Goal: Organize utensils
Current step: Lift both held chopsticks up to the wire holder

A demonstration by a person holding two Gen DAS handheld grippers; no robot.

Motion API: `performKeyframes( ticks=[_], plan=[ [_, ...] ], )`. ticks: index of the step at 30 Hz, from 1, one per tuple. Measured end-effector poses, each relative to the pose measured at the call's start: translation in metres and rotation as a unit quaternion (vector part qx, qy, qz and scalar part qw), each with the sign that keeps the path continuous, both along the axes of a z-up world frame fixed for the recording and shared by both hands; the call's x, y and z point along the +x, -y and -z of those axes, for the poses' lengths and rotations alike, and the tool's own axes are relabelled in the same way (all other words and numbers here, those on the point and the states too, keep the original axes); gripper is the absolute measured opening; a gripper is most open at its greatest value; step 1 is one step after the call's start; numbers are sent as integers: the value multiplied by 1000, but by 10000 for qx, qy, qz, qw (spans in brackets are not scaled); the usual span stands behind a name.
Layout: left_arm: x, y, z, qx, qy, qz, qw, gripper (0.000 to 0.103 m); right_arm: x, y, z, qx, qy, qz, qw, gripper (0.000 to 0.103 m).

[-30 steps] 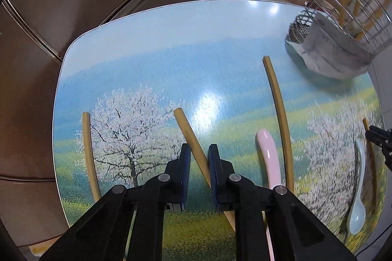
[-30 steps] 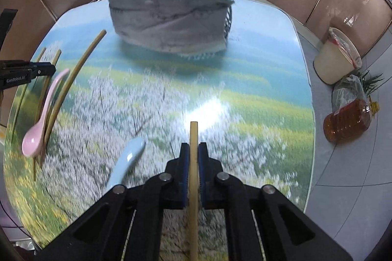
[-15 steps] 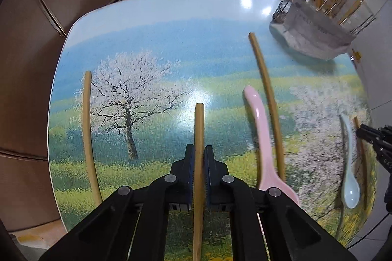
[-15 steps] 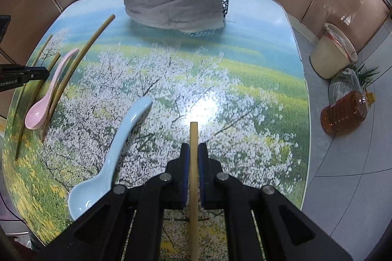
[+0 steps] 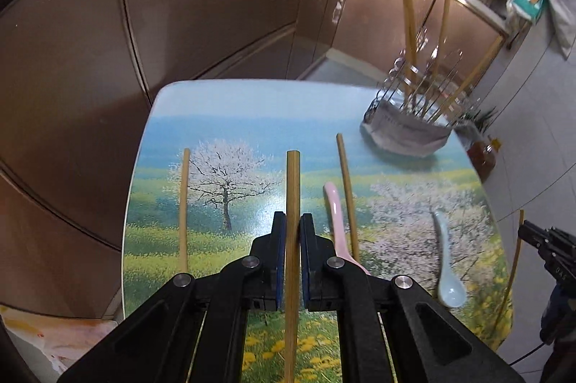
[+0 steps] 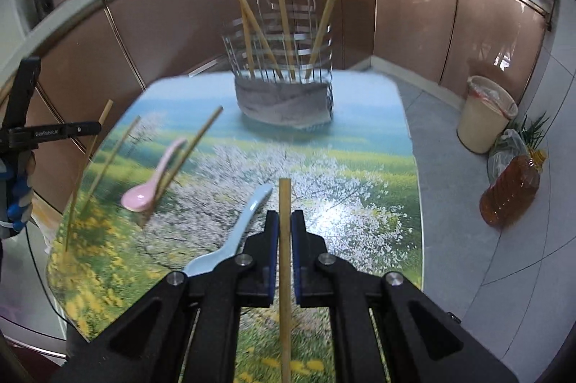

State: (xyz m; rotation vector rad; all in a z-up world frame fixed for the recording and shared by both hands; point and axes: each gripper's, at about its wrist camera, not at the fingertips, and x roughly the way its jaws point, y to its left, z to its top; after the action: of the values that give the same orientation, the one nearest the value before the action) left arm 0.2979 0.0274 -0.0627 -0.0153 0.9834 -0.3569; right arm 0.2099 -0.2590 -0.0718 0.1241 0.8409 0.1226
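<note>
My left gripper (image 5: pixel 293 221) is shut on a bamboo chopstick (image 5: pixel 292 188) and holds it above the table. My right gripper (image 6: pixel 284 217) is shut on another chopstick (image 6: pixel 284 199), also lifted. A wire utensil basket (image 6: pixel 284 88) with several chopsticks stands at the table's far end; it also shows in the left wrist view (image 5: pixel 410 124). A pink spoon (image 5: pixel 336 221) and a pale blue spoon (image 5: pixel 446 260) lie on the table. Loose chopsticks lie at the left (image 5: pixel 184 206) and beside the pink spoon (image 5: pixel 346 192).
The table (image 6: pixel 360 167) has a printed landscape top. Brown cabinets (image 5: pixel 216 5) stand behind it. A bin (image 6: pixel 486 116), a bag and an oil bottle (image 6: pixel 511 192) stand on the floor to the right.
Both grippers have risen and tilted up with their chopsticks. The left one closed on its chopstick a second ago. The basket now looks farther off.
</note>
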Motion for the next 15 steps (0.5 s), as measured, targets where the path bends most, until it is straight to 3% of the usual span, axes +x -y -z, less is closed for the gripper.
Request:
performKeyframes(
  ticks=[8, 11, 15],
  plan=[
    [-12, 24, -71, -634, 660, -3, 9958, 7, -8, 3, -69, 115, 948, -24, 9954, 6],
    [-4, 38, -105, -1007, 1004, 29, 9898, 6, 6, 0, -107, 144, 1426, -86, 9896, 6],
    [17, 63, -154, -1572, 1517, 75, 9758, 7, 29, -1, -155, 150, 1985, -196, 9798, 6]
  ],
)
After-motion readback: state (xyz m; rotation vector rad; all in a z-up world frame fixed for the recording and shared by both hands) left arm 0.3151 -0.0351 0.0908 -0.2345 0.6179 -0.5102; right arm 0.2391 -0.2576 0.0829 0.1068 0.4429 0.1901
